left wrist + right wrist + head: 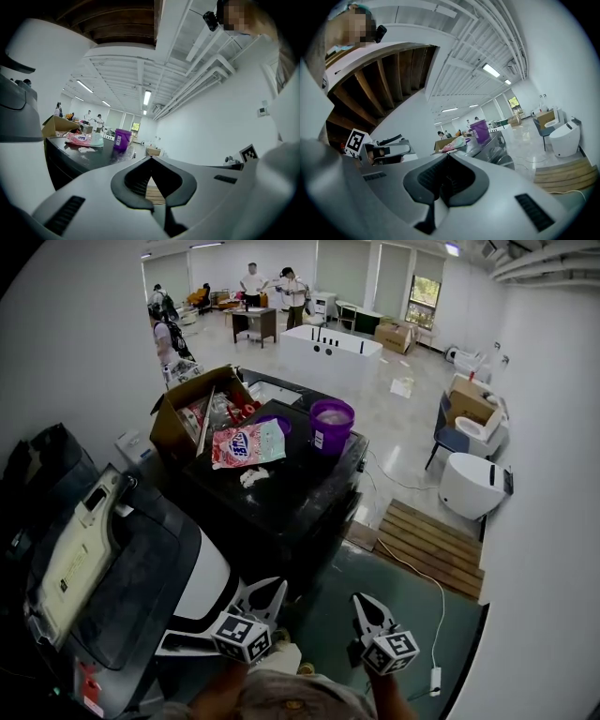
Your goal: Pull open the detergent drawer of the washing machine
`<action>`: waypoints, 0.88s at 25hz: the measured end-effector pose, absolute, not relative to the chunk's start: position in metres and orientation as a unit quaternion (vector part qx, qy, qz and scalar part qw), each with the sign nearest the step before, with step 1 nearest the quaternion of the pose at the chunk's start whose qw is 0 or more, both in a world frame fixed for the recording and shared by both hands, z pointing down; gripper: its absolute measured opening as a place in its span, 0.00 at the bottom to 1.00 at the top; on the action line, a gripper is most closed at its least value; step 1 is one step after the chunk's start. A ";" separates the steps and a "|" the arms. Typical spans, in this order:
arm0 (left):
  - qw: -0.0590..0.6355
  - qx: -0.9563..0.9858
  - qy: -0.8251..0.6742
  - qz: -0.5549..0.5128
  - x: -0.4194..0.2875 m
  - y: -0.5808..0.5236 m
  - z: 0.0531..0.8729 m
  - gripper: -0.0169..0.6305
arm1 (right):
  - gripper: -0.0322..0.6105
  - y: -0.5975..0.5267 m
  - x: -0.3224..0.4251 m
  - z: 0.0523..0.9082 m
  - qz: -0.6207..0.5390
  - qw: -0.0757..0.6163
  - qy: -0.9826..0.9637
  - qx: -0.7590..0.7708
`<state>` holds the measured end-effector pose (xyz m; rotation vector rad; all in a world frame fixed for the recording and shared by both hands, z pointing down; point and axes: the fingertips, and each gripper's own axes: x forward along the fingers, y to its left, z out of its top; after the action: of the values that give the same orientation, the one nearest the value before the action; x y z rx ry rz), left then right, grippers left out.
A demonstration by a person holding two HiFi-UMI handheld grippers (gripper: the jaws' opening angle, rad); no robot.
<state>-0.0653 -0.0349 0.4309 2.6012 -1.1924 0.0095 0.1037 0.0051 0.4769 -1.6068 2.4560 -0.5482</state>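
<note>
Legible writing is scarce. The pink-and-teal bag carries blue lettering and the purple bucket a white label, both too small to read. A red label at the near left corner of the washing machine is equally unreadable. The washing machine, white-bodied with a dark lid and a cream panel, stands at the lower left of the head view. The left gripper is just beside its white front edge, and the right gripper is farther to the right, over the floor. The detergent drawer cannot be picked out as a separate part in any view. Both grippers have their jaw tips pressed together with nothing between them, and neither touches the machine. Beyond them, a black-topped unit carries an open cardboard box holding red-and-white packs, the bag lying flat beside it, and the bucket, whose mouth shows a pale pink surface.
</note>
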 end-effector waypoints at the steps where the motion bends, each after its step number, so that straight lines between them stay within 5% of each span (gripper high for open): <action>1: 0.139 0.901 -0.412 0.003 -0.064 -0.039 0.431 0.06 | 0.05 0.001 0.104 0.477 -0.182 0.078 0.821 -0.536; 14: 0.140 0.909 -0.393 0.009 -0.049 -0.080 0.434 0.06 | 0.05 -0.041 0.112 0.473 -0.183 0.098 0.817 -0.539; 22: 0.146 0.908 -0.393 0.021 -0.048 -0.101 0.443 0.06 | 0.28 -0.069 0.109 0.481 -0.223 0.133 0.814 -0.519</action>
<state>-0.0478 -0.1014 0.4430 2.6134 -1.1301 0.0616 0.1095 -0.0686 0.4814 -1.5067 2.3625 -0.6457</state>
